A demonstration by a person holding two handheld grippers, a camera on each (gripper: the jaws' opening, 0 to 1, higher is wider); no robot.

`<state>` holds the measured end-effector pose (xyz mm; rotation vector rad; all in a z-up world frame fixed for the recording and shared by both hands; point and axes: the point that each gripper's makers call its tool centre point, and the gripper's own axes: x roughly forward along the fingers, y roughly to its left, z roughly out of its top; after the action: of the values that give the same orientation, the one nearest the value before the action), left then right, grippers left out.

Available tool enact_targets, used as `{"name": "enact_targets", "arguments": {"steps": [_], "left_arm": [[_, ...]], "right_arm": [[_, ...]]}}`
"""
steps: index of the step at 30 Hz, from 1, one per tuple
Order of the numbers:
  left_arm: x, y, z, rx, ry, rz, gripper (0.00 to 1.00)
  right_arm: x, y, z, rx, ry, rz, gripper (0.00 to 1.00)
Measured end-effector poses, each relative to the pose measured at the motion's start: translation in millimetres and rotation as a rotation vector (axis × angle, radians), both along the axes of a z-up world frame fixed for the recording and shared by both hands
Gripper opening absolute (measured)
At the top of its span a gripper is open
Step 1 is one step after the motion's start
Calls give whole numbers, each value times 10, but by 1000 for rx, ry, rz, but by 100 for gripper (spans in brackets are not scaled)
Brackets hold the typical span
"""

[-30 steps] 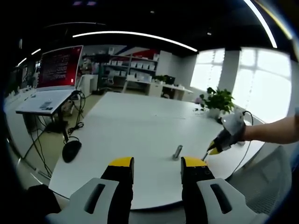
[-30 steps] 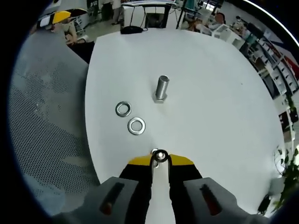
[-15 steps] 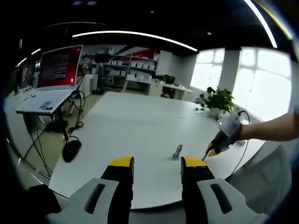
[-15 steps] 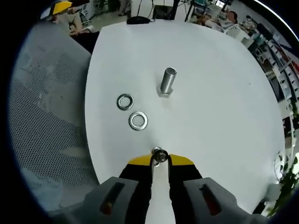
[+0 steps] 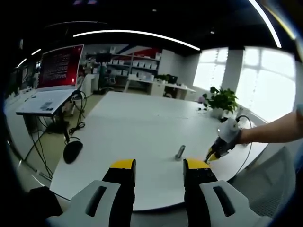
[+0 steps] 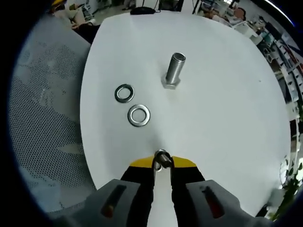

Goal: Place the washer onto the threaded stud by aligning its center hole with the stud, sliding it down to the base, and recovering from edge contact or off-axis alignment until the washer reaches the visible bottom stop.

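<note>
In the right gripper view a steel threaded stud (image 6: pixel 173 70) stands upright on its hex base on the white table (image 6: pixel 222 109). Two loose washers (image 6: pixel 124 92) (image 6: pixel 139 115) lie flat to its left. My right gripper (image 6: pixel 162 161) is shut on a third washer (image 6: pixel 162 158), held on edge between the yellow tips, above the table and short of the stud. In the left gripper view my left gripper (image 5: pixel 159 166) stands open with nothing between its fingers, back from the table edge. There the stud (image 5: pixel 180 152) is small, and the right gripper (image 5: pixel 214 154) hangs just right of it, held by a person's arm.
A grey mesh chair back (image 6: pixel 42 123) lies along the table's left edge in the right gripper view. A potted plant (image 5: pixel 220 103) stands at the far right of the table (image 5: pixel 137 127). A black mouse (image 5: pixel 72 152) and cables sit by a side desk (image 5: pixel 45 105).
The right gripper has drawn back and tilted with its washer, so stud and loose washers appear slightly larger and higher. In the left view the right gripper dropped slightly lower. The left gripper stayed still.
</note>
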<state>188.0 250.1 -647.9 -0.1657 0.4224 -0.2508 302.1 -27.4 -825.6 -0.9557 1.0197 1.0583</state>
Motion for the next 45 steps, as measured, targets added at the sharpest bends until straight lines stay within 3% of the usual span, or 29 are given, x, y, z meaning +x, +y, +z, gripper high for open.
{"name": "enact_targets", "arguments": {"steps": [6,13,20,32,45], "left_arm": [[-1,11,-6,-1,2,5,38],[-2,12,-6,0,2,7,38],[-2,9,1,0,-1,6,38],[-8,10,0,0,1,7,38],[-6,23,-8,0,5,13,38]], "right_arm": [[-28,-27,-67,-28,16,33,15],[-67,-56,-10,-9,8,34,20],[-93,-99,51,44,8,-9,20],[-136,-146,-13,113,15,-85,19],[-153,-156,-128,119,24,-104,18]]}}
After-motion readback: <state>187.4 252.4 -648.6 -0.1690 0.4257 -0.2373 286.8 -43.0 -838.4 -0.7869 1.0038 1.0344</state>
